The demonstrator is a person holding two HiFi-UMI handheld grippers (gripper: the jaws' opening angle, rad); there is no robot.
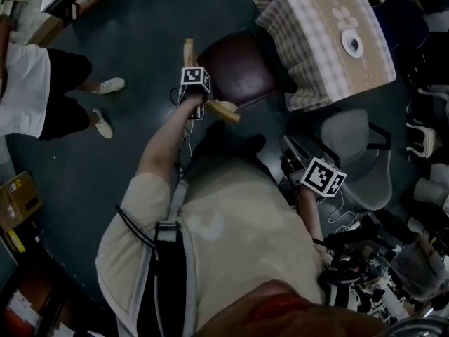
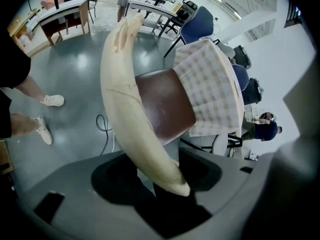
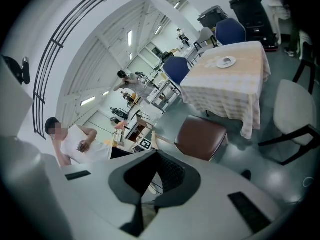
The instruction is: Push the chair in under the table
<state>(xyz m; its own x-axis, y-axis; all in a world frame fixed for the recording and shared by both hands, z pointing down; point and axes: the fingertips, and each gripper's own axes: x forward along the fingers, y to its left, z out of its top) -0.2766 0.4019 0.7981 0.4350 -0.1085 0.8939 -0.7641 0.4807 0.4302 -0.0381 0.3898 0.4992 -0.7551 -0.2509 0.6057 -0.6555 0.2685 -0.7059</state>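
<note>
The chair has a brown seat (image 1: 235, 69) and a pale curved wooden backrest (image 1: 223, 109). Its front edge sits under the table (image 1: 330, 41), which wears a checked cloth. My left gripper (image 1: 198, 100) is shut on the backrest (image 2: 125, 94), and the rail runs up from between its jaws, with the seat (image 2: 165, 109) beyond. My right gripper (image 1: 291, 161) hangs shut and empty to the right of the chair, apart from it. The right gripper view shows its closed jaws (image 3: 157, 176), the seat (image 3: 202, 136) and the table (image 3: 230, 84).
A white plate (image 1: 352, 43) lies on the table. A grey chair (image 1: 358, 153) stands right of my right gripper. A bystander in a white shirt (image 1: 28, 90) stands at the left. A cable (image 2: 102, 129) lies on the floor. Blue chairs (image 3: 177, 69) stand behind the table.
</note>
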